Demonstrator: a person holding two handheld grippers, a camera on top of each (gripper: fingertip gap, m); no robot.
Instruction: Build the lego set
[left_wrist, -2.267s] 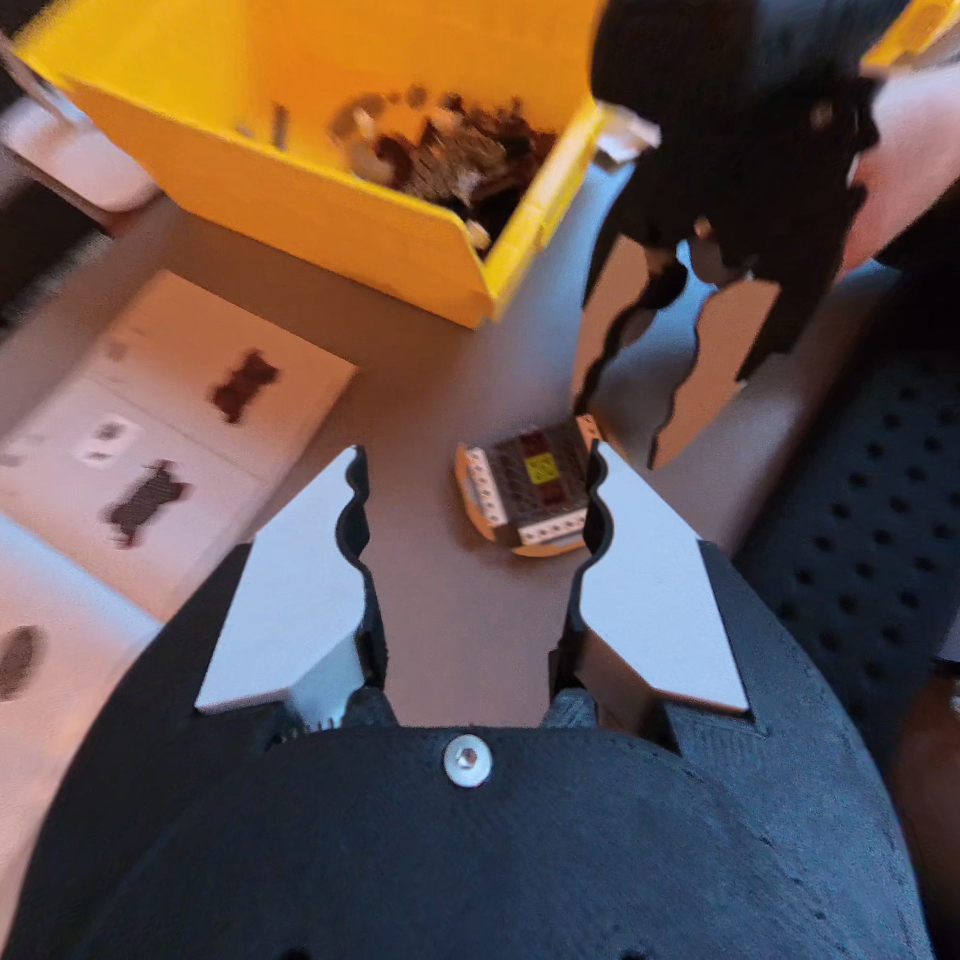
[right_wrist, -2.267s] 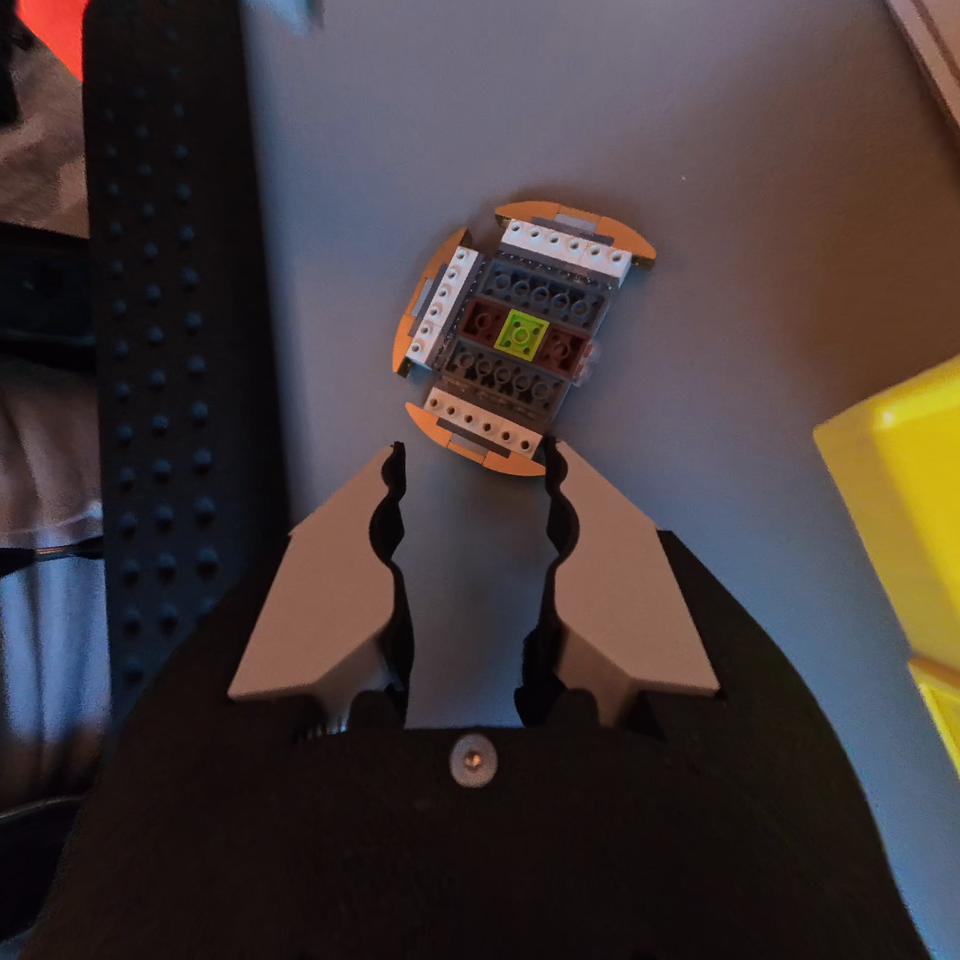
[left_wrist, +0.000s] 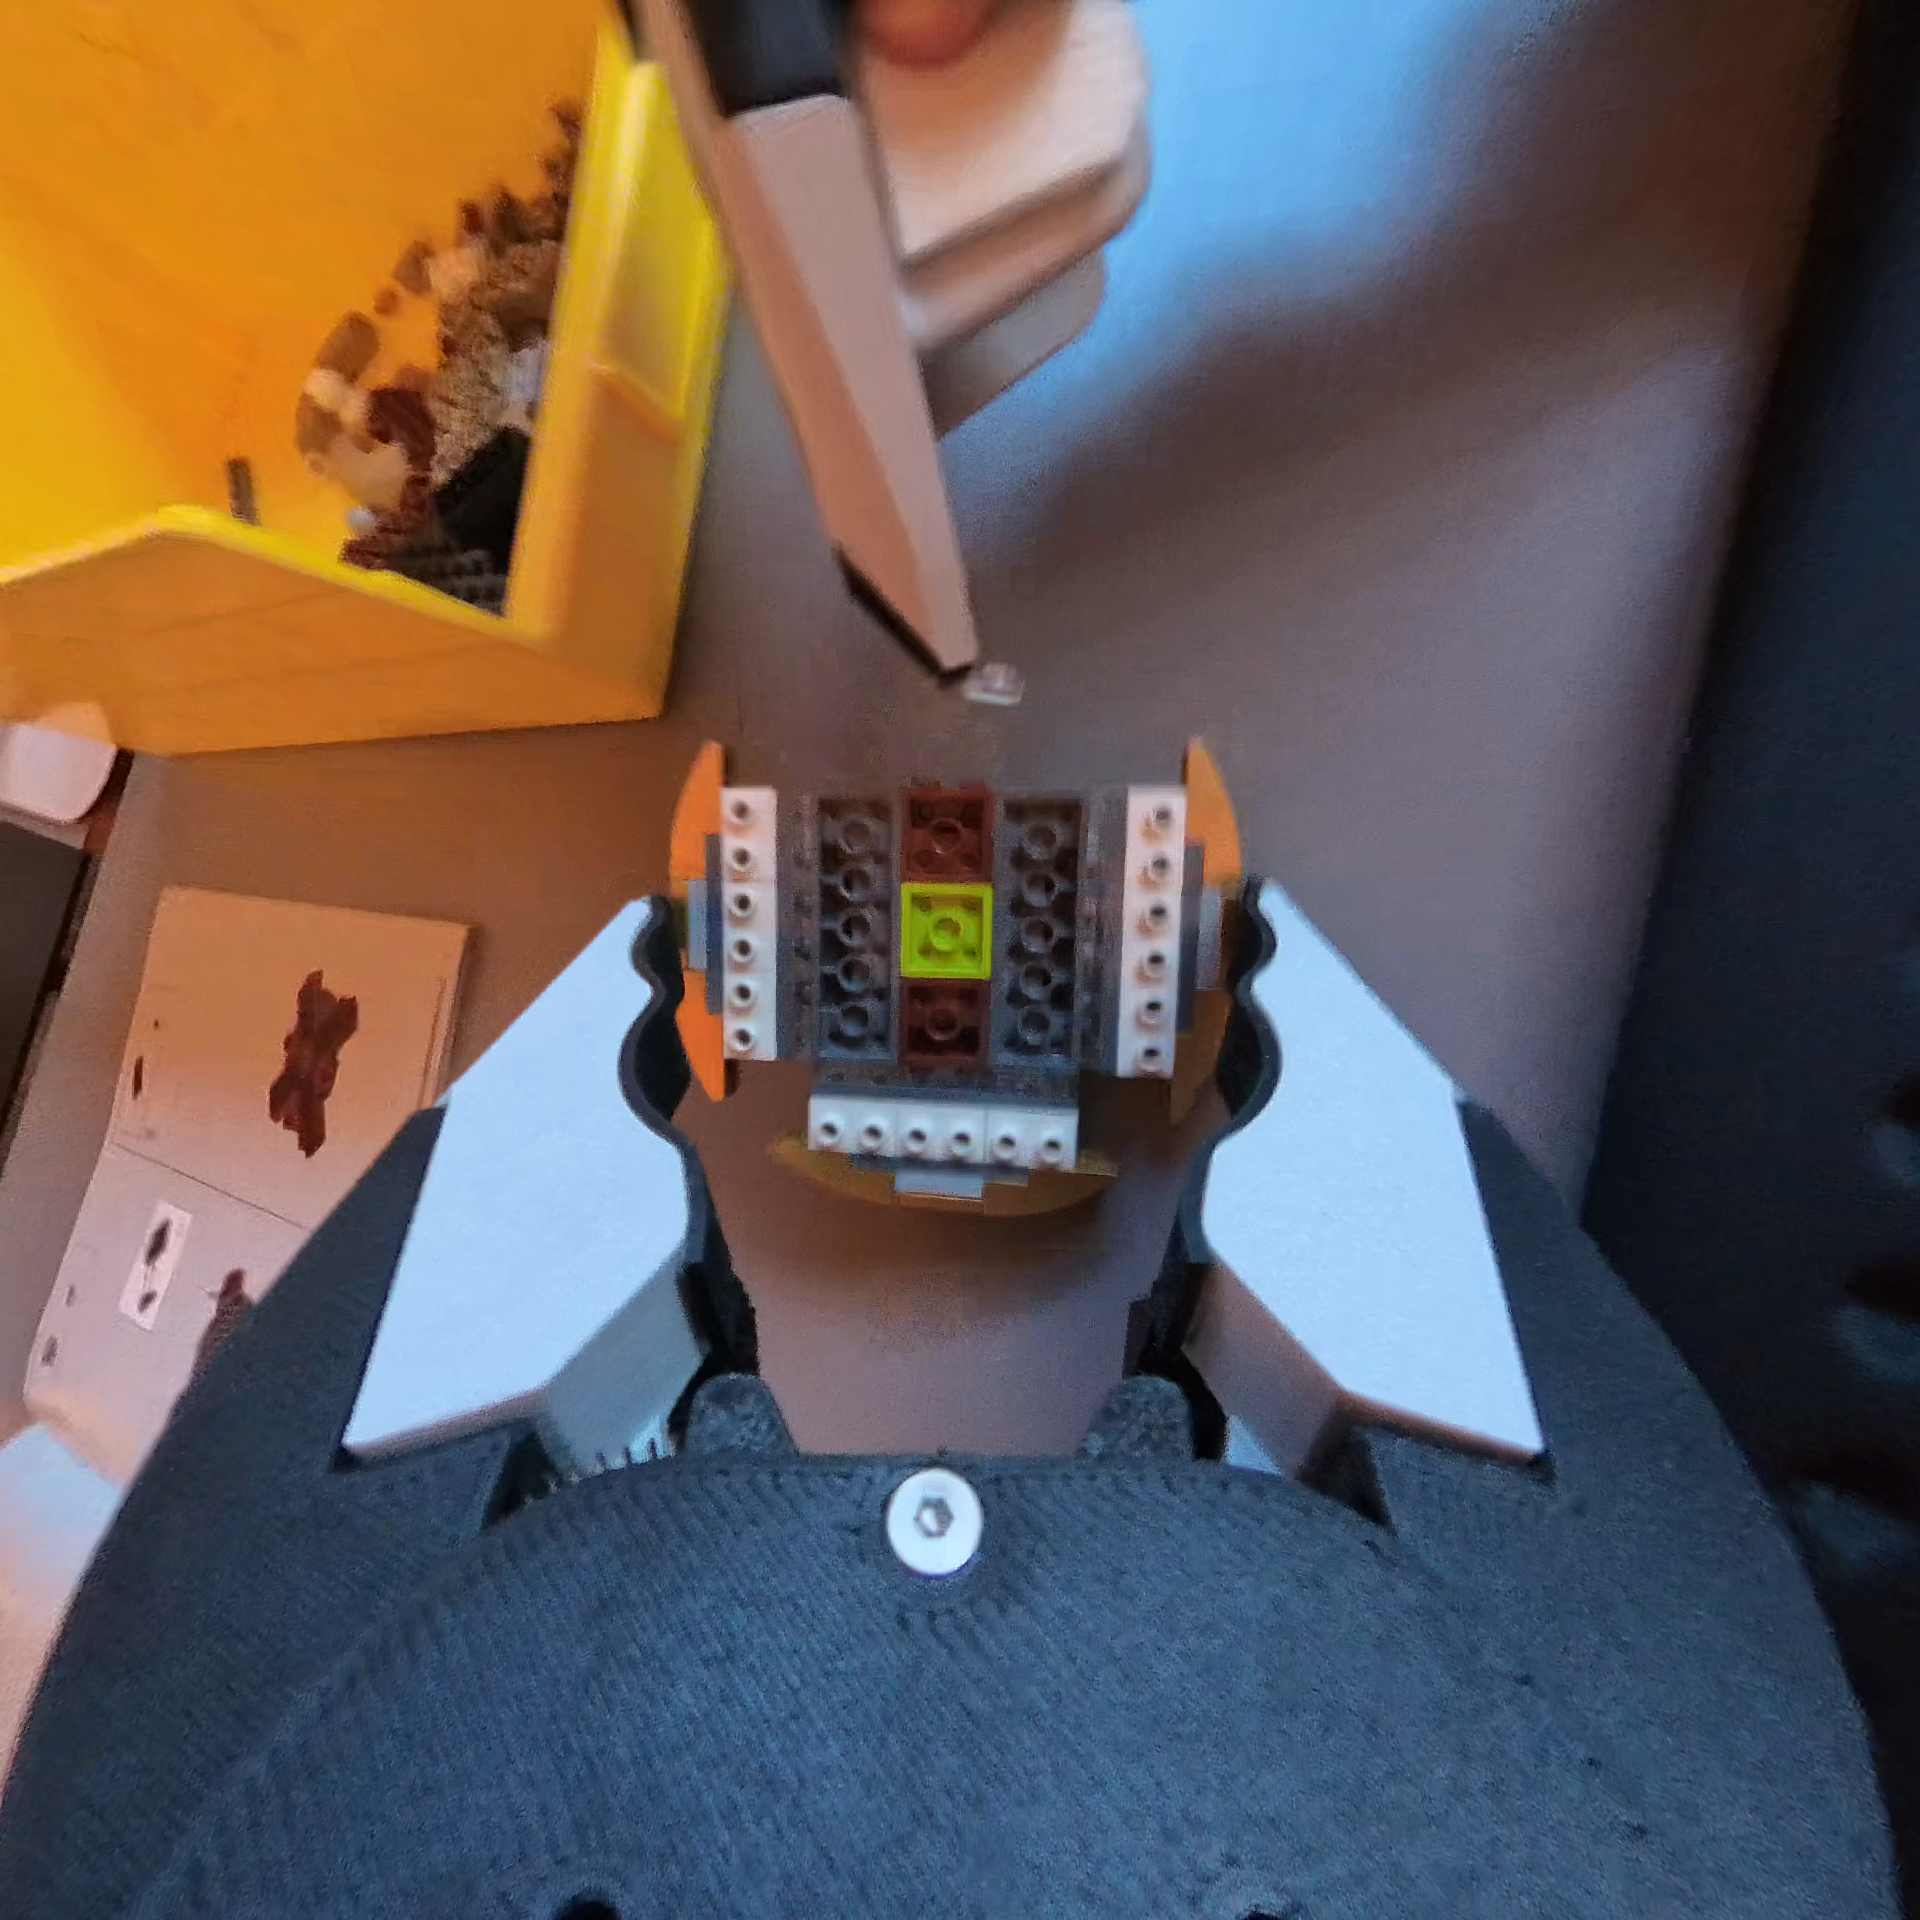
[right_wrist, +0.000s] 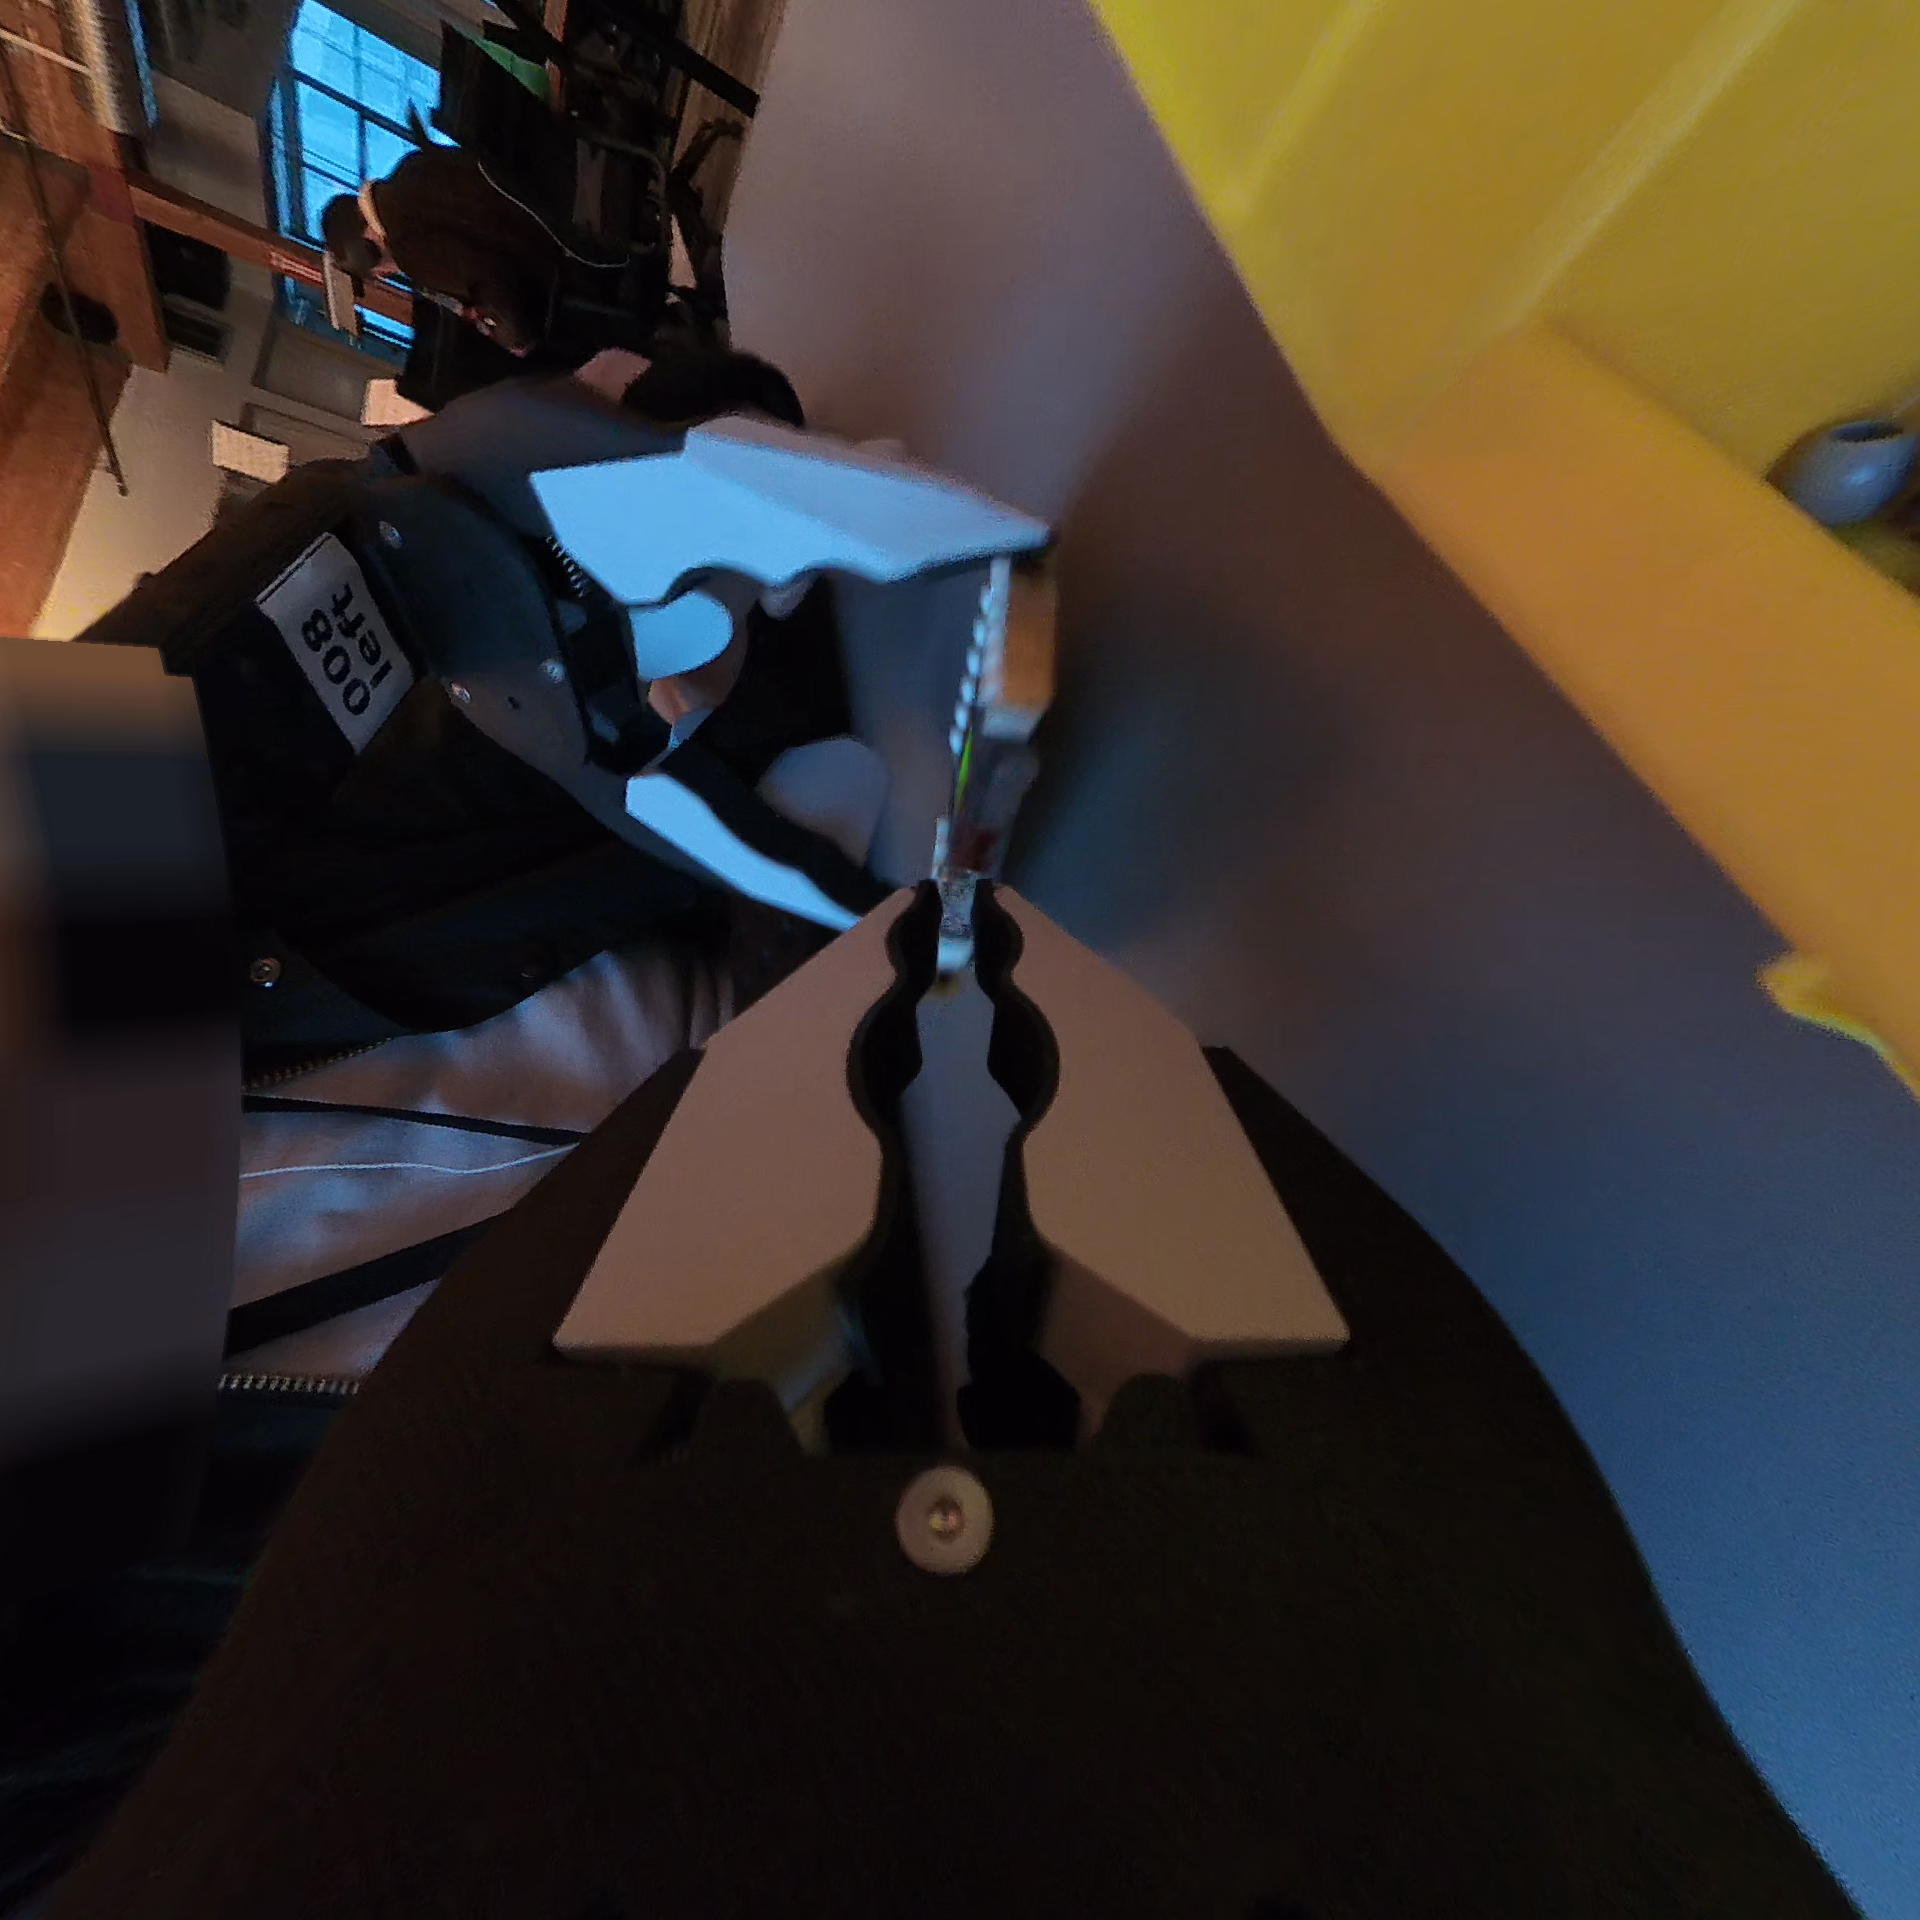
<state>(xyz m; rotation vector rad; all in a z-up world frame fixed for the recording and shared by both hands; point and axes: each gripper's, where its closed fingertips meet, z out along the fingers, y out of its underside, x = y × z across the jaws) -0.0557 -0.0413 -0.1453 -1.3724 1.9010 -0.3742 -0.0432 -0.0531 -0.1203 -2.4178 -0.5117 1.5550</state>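
One lego build (left_wrist: 948, 935) lies on the grey table (left_wrist: 1299, 623), clamped by its orange sides between the fingers of the left gripper (left_wrist: 951, 971). Counted on it: three white studded strips, two along the sides and one at the near end; two dark grey strips; and a middle column of one lime square between two brown ones.

The right gripper (right_wrist: 954, 920) is pinched shut on one small pale piece (left_wrist: 992, 684), held just beyond the build's far edge; whether piece and build touch cannot be told. In the left wrist view it comes in from above as a slim wedge.

One yellow bin (left_wrist: 582, 644) stands beside the build, holding a heap of brown, white and dark bricks too blurred to count. An open instruction booklet (left_wrist: 291, 1049) lies near the bin. The left gripper's black body carries a white label (right_wrist: 338, 642). Beyond it sits a person in a pale sleeve (right_wrist: 436, 1174).
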